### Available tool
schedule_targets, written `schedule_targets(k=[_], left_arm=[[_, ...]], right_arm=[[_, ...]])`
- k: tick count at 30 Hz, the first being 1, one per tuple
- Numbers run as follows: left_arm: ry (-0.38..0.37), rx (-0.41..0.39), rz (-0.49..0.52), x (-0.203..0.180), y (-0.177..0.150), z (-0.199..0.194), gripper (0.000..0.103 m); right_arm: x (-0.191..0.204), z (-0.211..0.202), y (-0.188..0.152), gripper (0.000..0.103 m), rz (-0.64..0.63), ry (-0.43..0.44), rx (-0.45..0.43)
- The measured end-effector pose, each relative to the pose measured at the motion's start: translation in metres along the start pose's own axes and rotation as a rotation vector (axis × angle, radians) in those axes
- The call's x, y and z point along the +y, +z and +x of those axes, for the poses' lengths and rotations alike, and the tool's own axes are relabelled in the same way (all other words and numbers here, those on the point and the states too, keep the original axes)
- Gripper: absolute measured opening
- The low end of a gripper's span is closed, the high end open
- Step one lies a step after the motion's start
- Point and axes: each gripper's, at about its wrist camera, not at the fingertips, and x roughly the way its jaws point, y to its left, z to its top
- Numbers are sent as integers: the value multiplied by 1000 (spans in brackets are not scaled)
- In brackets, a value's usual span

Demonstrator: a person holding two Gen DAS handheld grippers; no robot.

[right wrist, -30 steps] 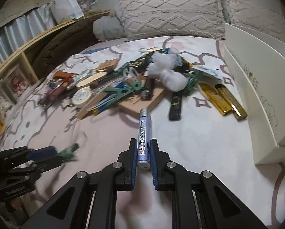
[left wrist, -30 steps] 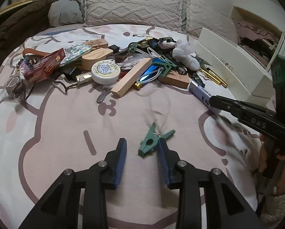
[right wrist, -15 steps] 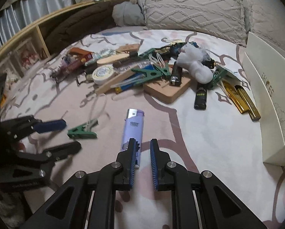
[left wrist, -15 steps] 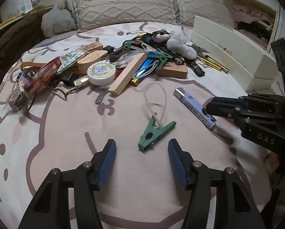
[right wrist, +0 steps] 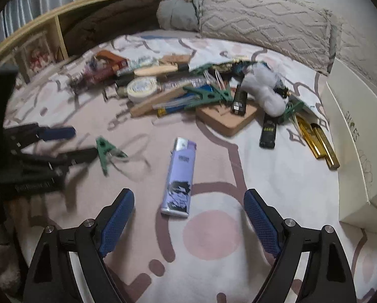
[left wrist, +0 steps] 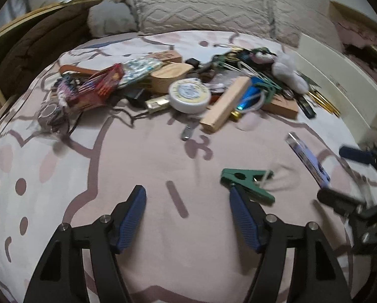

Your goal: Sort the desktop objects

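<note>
Left wrist: green clip [left wrist: 246, 184] motion-blurred.

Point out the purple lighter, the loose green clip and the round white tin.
purple lighter [right wrist: 179, 176], right wrist view, middle of its body.
green clip [left wrist: 243, 180], left wrist view, on the body near its pivot hole.
round white tin [left wrist: 189, 95], left wrist view, centre of its lid.

We see a lilac lighter [right wrist: 179, 176] with a dark printed figure lying on a pink-and-white bedspread [right wrist: 213, 232] lined in mauve. Left of it sits a green clip [right wrist: 106, 151]. Far back, a grey pillow [right wrist: 261, 22] shows a raised diamond pattern.
</note>
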Motion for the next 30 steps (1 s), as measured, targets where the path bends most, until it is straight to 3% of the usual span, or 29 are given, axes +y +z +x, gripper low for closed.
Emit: schedule_targets(k=[3,8,12,19,30], left_arm=[[-2,-1,7,-1,0,-1,69],[-95,-13,55,-11,-1,-10,79],[-131,-24,109,-25,-2,-12,79],[-140,-18,124,-32,1,0,79],[-107,-12,161,-42,7,12,79]], right_arm=[[-1,6,-3,88,-2,-18,28],[-14,7,-4,88,23,-52,38],[-32,8,-3,88,59,-124,46],[-61,16,11,88,119,-185,49],[-88,27,22,88,209,-208,37]])
